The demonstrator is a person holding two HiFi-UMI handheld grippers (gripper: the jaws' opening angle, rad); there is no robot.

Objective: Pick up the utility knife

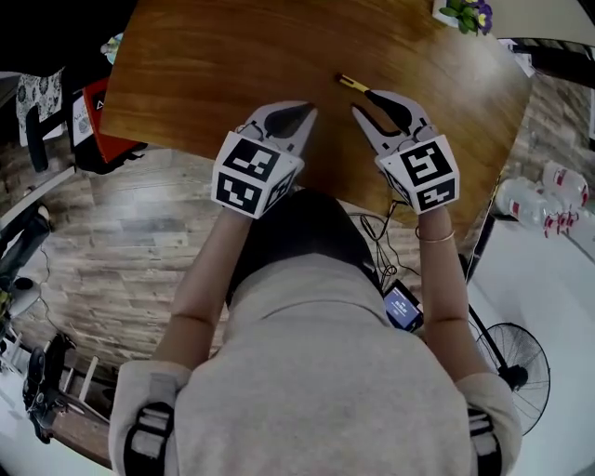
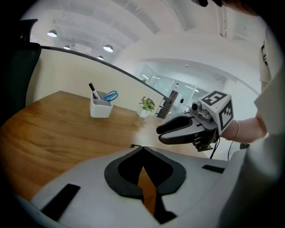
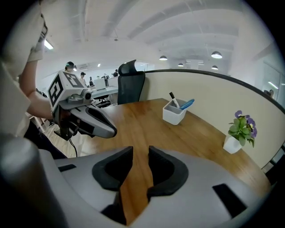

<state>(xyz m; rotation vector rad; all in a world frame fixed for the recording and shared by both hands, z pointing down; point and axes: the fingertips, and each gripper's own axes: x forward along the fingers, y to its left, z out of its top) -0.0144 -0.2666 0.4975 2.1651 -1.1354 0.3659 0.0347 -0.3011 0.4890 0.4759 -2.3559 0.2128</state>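
Note:
The utility knife (image 1: 358, 87), yellow at its tip and black along its body, lies on the wooden table (image 1: 232, 65) just ahead of my right gripper (image 1: 374, 105). Its near end runs under that gripper's outer finger (image 1: 402, 102). The right gripper's jaws stand apart, and in the right gripper view (image 3: 140, 153) only bare wood shows between them. My left gripper (image 1: 305, 112) hovers beside it over the table's near edge, tips together and empty (image 2: 142, 149). A sliver of the knife (image 2: 133, 145) peeks over the left gripper's body.
A white pen holder (image 2: 100, 108) with a pen and scissors stands at the table's far side. A small potted plant (image 1: 469, 14) sits near the far right corner. A black chair (image 3: 131, 84) is at one end. Beyond the near edge, a floor fan (image 1: 516, 363) and cables.

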